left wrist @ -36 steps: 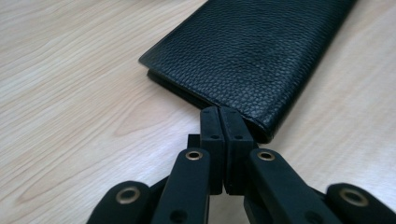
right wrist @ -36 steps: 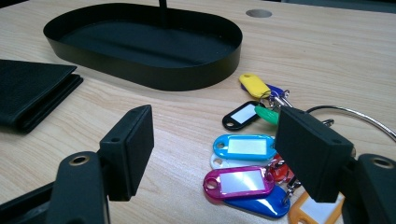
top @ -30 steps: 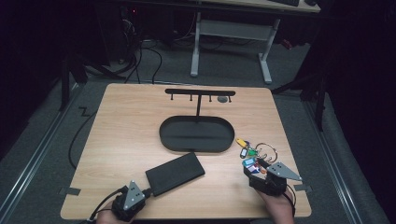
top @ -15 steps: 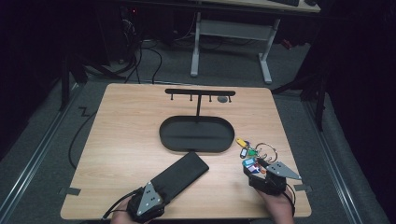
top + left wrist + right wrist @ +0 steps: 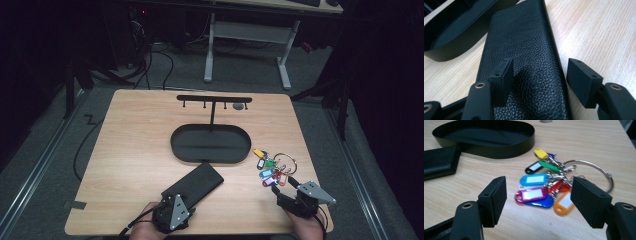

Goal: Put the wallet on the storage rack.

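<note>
— Two claws, two things on the bench (image 5: 130, 150); start at the left.
— The left claw (image 5: 186, 201) has just been opening and stands wide over the near end of the black wallet (image 5: 196, 184), not pressing it. The wallet's long axis runs away from the claw towards the oval tray (image 5: 210, 156), which it nearly touches.
— And the right?
— The right claw (image 5: 281, 192) is open and empty. The bunch of keys (image 5: 541, 187) with coloured tags lies just ahead of it, flat, the big ring (image 5: 594, 171) on the far right side. That claw is clearly nearer the keys.
</note>
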`<state>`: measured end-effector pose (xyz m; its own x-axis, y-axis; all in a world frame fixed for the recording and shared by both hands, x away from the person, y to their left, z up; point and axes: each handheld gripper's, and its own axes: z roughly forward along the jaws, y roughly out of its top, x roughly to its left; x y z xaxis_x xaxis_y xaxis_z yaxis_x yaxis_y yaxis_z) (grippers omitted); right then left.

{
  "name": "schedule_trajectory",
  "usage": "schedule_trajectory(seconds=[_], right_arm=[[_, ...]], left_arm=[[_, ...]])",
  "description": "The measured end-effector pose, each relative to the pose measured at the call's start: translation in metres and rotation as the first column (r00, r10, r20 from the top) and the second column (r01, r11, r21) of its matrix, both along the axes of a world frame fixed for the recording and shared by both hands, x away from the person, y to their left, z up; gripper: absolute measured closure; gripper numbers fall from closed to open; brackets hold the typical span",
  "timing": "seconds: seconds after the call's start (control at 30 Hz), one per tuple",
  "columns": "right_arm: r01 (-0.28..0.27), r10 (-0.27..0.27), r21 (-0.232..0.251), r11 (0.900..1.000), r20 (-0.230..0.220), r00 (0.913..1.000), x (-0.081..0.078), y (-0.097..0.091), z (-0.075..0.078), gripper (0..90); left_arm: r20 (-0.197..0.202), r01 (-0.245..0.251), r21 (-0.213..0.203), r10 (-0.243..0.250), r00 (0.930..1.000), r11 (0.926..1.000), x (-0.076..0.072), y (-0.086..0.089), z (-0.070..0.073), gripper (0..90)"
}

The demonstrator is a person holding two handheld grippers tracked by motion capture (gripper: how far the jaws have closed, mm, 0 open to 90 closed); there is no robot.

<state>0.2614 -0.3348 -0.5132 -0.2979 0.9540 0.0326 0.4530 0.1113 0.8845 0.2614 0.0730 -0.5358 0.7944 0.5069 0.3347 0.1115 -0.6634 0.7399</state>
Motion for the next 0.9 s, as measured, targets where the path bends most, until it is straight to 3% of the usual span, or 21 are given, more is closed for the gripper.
schedule_trajectory(seconds=[0.27,0.57,0.67,0.9], right_arm=[[0.017,-0.017,0.006,0.9998,-0.010,0.9998,-0.003,-0.005,-0.001,29.8],[0.007,-0.007,0.018,0.9998,-0.018,0.9998,0.003,0.001,-0.001,30.3],[-0.007,0.007,0.020,0.9998,-0.018,0.9998,0.006,0.004,-0.001,30.6],[-0.030,0.030,0.031,0.9991,-0.019,0.9994,0.015,0.009,-0.001,30.9]], left_arm=[[0.005,0.022,-0.004,-0.022,0.9997,0.9997,-0.001,0.002,0.000,51.4],[-0.006,0.001,-0.034,-0.001,1.0000,0.9994,-0.001,0.011,0.002,67.4],[-0.004,-0.008,-0.025,0.008,1.0000,0.9997,-0.003,0.012,0.005,72.7],[0.000,-0.028,-0.077,0.028,0.9996,0.9966,-0.008,0.023,0.010,79.1]])
